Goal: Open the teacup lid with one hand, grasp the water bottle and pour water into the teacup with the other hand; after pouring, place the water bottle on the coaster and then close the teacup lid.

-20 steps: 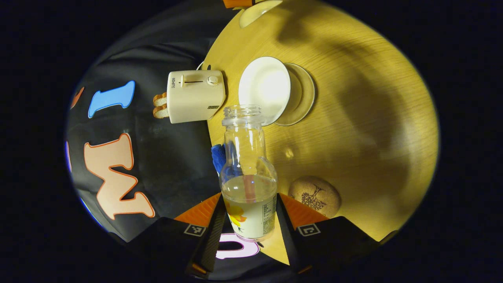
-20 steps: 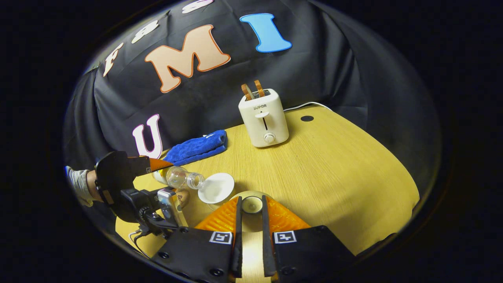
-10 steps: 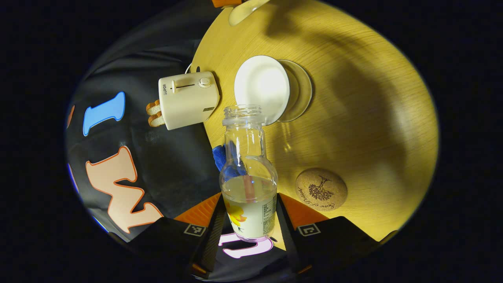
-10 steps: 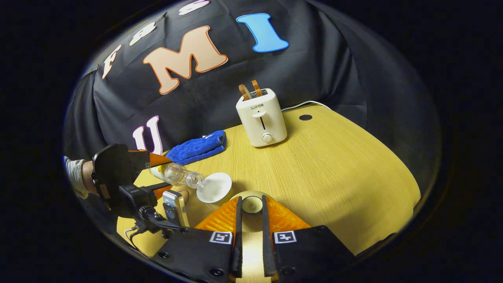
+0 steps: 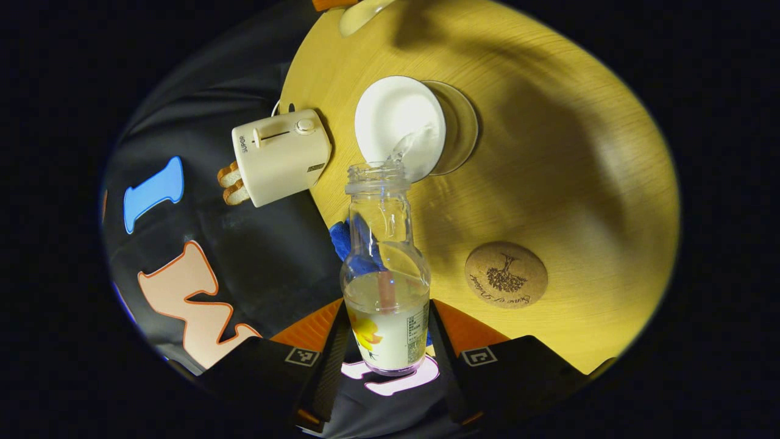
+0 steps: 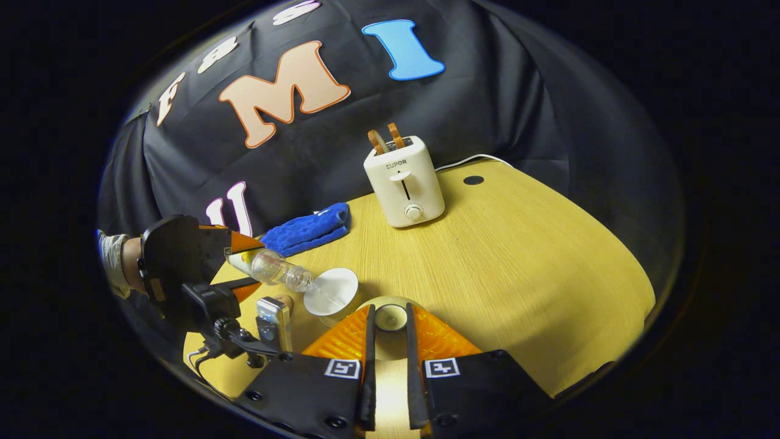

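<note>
The clear glass water bottle (image 5: 386, 286) with the flower label sits clamped between your left tongs (image 5: 385, 341), both fingers pressing its lower body, tipped so its open mouth reaches over the white round teacup (image 5: 399, 128), and a thin stream of water runs in. The left gripper view also shows the round cork coaster (image 5: 506, 274) with a tree print lying bare on the bench, well apart from the cup. The right gripper view shows your right tongs (image 6: 390, 329) closed on the knob of the pale round teacup lid (image 6: 390, 317), held just beside the cup, and the hand (image 6: 119, 262) behind the left tongs. The yellow wooden bench (image 6: 518, 262) carries a cream toaster (image 6: 403, 183) holding two slices and a folded blue towel (image 6: 308, 228) near the black cloth wall.
</note>
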Demonstrator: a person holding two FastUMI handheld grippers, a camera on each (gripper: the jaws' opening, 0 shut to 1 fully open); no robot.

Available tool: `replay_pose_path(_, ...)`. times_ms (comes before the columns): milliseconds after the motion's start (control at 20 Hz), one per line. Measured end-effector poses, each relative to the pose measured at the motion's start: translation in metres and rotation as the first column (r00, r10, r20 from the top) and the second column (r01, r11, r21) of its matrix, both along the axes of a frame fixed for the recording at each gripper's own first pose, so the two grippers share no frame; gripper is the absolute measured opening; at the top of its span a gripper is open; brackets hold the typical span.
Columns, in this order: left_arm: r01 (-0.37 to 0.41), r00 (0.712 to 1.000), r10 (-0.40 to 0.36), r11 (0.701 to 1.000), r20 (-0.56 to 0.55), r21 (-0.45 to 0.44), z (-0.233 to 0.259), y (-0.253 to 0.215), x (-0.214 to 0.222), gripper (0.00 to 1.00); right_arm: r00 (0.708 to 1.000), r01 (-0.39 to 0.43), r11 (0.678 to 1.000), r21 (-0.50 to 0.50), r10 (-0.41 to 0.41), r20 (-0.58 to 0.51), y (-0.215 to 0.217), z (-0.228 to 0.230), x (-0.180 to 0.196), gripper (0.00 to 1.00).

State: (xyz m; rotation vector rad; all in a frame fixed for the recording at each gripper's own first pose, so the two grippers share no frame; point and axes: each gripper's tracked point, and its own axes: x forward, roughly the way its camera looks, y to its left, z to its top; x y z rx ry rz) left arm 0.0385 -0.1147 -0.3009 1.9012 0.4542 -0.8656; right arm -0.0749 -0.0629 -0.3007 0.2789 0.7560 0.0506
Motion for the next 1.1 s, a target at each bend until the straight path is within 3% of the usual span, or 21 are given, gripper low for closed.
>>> replay_pose_path(200, 0.024, 1.0, -0.024, 0.999, 0.001, 0.039, 0.003, -0.003, 0.0, 0.68, 1.0, -0.005, 1.0, 0.003, 0.005, 0.0, -0.001, -0.002, 0.0, 0.21)
replay_pose_path(400, 0.04, 0.999, -0.041, 0.996, 0.006, 0.083, 0.006, -0.006, 0.004, 0.69, 1.0, -0.002, 1.0, 0.01, 0.002, -0.004, -0.002, -0.005, -0.001, 0.27)
replay_pose_path(500, 0.056, 0.998, -0.059, 0.992, 0.018, 0.11, 0.011, -0.009, 0.005, 0.69, 1.0, 0.002, 1.0, 0.016, -0.002, -0.002, -0.003, -0.006, 0.0, 0.22)
replay_pose_path(600, 0.072, 0.997, -0.075, 0.989, 0.023, 0.13, 0.014, -0.012, 0.006, 0.69, 1.0, 0.005, 1.0, 0.022, -0.005, -0.001, -0.003, -0.007, 0.002, 0.27)
replay_pose_path(1100, 0.098, 0.994, -0.106, 0.974, 0.027, 0.203, 0.019, -0.015, 0.008, 0.69, 1.0, 0.009, 1.0, 0.029, -0.009, -0.008, -0.008, -0.006, 0.005, 0.24)
